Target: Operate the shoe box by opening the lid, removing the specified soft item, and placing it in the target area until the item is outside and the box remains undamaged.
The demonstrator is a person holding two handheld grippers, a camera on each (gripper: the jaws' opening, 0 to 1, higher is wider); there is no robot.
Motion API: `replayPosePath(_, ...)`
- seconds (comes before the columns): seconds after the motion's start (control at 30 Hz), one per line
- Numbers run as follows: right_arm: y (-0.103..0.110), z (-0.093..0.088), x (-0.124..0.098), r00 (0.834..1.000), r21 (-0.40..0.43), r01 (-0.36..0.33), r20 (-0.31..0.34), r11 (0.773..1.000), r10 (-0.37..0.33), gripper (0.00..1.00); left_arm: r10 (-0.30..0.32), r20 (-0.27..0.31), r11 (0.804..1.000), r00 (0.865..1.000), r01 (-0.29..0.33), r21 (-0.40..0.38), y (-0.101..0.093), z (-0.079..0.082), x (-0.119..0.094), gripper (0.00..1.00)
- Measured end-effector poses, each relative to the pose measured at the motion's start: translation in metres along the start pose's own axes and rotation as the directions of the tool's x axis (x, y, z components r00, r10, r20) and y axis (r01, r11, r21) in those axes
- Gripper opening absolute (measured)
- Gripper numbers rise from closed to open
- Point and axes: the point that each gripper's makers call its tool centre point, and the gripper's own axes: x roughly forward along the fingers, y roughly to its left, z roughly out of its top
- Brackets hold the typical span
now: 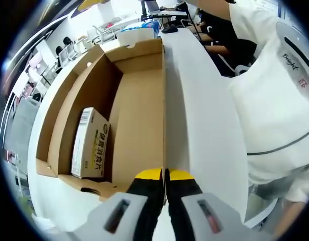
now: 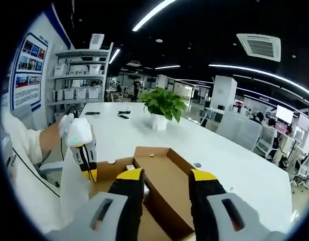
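The brown cardboard shoe box [image 1: 137,105] lies open on a white table. Its lid [image 1: 199,110], white on the outside, is folded open to the right. My left gripper [image 1: 164,174] is shut on the lid's near edge, which runs between the two yellow tips. Inside the box, a small white pack with green print [image 1: 90,144] stands against the left wall. In the right gripper view the open box [image 2: 162,175] lies below my right gripper [image 2: 167,175], which hangs open above it with nothing between its jaws. The left gripper [image 2: 87,159], held in a hand, appears there at the box's left side.
A person in white clothing [image 1: 275,100] stands close on the right of the lid. A potted green plant [image 2: 164,104] stands on the white table [image 2: 229,165] beyond the box. Chairs and desks lie farther back; shelves with bins [image 2: 79,75] line the wall.
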Motion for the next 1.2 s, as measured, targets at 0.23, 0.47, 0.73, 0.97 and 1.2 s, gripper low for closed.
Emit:
replayPosePath(0.23,0.004,-0.005,0.016,1.0,0.046,0.018,0.002,0.999,-0.018,0.34,0.0,0.006,1.0,1.0,0.0,-0.005,0.0,0.0,0.0,0.01)
replayPosePath(0.47,0.026,-0.017,0.035,0.999,0.047,-0.02,-0.025,0.999,0.022,0.31,-0.006,0.004,1.0,1.0,0.006,-0.003,0.0,0.0,0.0,0.01)
replayPosePath(0.73,0.041,-0.029,0.061,0.997,0.01,-0.051,-0.066,0.999,0.051,0.27,-0.008,0.006,1.0,1.0,0.008,-0.002,0.0,0.0,0.0,0.01)
replayPosePath(0.97,0.062,-0.03,0.072,0.993,-0.018,-0.1,-0.071,0.995,0.099,0.29,-0.013,0.002,1.0,1.0,0.013,-0.001,0.0,0.0,0.0,0.01)
replayPosePath(1.2,0.078,-0.056,0.086,0.987,-0.166,-0.132,-0.118,0.977,0.113,0.26,-0.009,-0.001,1.0,1.0,0.009,0.0,0.0,0.0,0.0,0.01)
